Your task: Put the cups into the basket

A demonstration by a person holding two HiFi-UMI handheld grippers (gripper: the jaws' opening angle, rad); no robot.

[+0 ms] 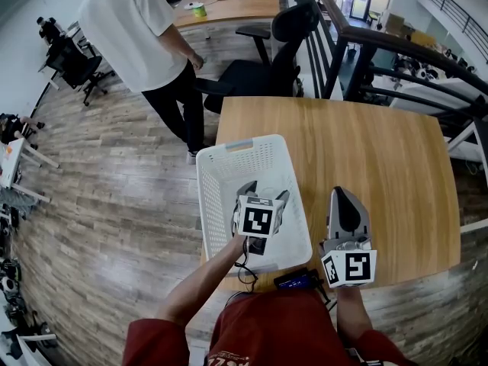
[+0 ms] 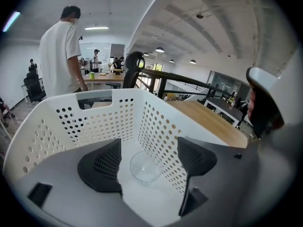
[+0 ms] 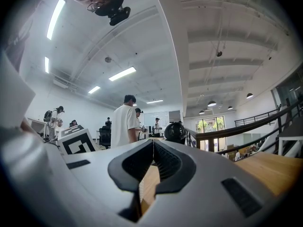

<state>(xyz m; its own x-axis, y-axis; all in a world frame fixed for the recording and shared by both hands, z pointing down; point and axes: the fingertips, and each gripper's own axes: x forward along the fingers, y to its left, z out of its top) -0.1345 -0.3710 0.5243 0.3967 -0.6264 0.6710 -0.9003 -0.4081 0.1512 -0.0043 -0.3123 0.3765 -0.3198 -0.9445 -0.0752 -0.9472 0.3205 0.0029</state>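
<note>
Where the wooden bench [image 1: 366,151] meets its 9 o'clock edge sits one white, hole-punched plastic basket [image 1: 221,166], rectangular with rounded corners. One clear, round cup [image 2: 146,167] sits on its floor. The left gripper [image 1: 264,192] hangs inside the basket, fingers [image 2: 102,167] released wide and empty, the cup below between them. At the basket's 3 o'clock, the right gripper [image 1: 342,197] points toward 12 o'clock over the bench, fingers [image 3: 137,164] clenched together on nothing.

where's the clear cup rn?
Left gripper view: the clear cup sits on the floor of the white basket, near its right wall, ahead of the left gripper, whose open jaws touch nothing.
</note>
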